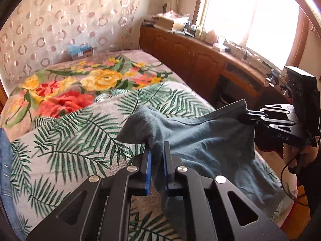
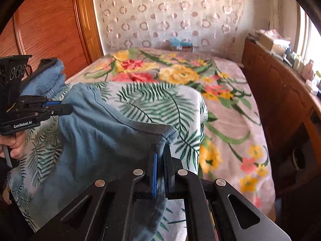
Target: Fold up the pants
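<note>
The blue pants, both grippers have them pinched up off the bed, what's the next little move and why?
Probably lower both grippers together and lay the blue pants flat on the palm-leaf sheet. The left gripper and right gripper each pinch an edge, and the cloth sags between them above the bed.

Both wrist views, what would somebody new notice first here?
First, the blue-grey pants, stretched in the air between the left hand-held gripper and the right hand-held gripper, each clamped on an edge of the fabric. Beneath them lies a palm-leaf cloth spread over the near part of the bed, with a bright flowered blanket beyond it. A pile of folded jeans sits at the bed's left edge, by the wooden wardrobe.
</note>
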The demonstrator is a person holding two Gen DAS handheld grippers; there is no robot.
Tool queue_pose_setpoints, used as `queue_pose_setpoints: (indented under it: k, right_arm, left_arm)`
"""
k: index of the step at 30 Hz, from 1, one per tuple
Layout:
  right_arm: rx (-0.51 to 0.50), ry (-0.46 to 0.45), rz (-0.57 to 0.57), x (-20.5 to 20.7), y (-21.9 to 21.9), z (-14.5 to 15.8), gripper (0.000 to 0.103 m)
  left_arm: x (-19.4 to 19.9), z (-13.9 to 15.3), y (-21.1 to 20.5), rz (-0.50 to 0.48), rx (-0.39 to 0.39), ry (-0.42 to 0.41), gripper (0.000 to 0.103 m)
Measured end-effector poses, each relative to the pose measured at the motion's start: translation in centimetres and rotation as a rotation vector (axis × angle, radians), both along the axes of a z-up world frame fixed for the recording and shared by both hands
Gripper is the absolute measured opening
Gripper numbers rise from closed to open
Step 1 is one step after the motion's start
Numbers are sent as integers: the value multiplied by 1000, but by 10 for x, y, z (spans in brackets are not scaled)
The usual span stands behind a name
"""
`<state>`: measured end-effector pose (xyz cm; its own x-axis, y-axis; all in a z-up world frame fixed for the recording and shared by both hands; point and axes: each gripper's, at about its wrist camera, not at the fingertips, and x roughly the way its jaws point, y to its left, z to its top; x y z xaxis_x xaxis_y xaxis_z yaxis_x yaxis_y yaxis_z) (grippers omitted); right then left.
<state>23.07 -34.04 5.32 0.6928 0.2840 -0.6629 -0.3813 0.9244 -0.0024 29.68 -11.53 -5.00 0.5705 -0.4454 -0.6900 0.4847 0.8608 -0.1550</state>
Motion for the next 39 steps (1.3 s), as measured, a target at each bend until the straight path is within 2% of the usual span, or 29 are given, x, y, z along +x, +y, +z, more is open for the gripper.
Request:
queue_pose_setpoints:
  k: [7,12,17,21,27,30,34,37,39]
  right_arm:
    - [15,-160,10,-54,15,44,5]
    - [27,-260,27,-97,26,69,5]
    - [48,-344,50,-144,37,90,5]
    - [51,-398,85,-185,44,97,5]
    - [58,-469,140,-224,46,99,5]
    - [63,-486,165,-232,47,100,5]
    - [58,-466,186,-212,34,77,5]
    - [33,-415,192,-187,42,59,5]
    - [24,-357,193,-160,48,35,5]
  left_arm:
    - [-48,54,21,14,-46,-141,10]
    - [-94,95,39,26,-66,-253,10]
    - [-135,125,58,50,-76,-333,10]
    - [-171,150,74,61,-87,-399,10]
    - [-210,180,98,70,-95,-487,10]
    - [-212,181,109,82,-93,-500,10]
    - [-195,168,126,124,-74,-490,10]
    - [-163,136,136,168,-32,-440,10]
    - [-132,105,140,192,0,-377,10]
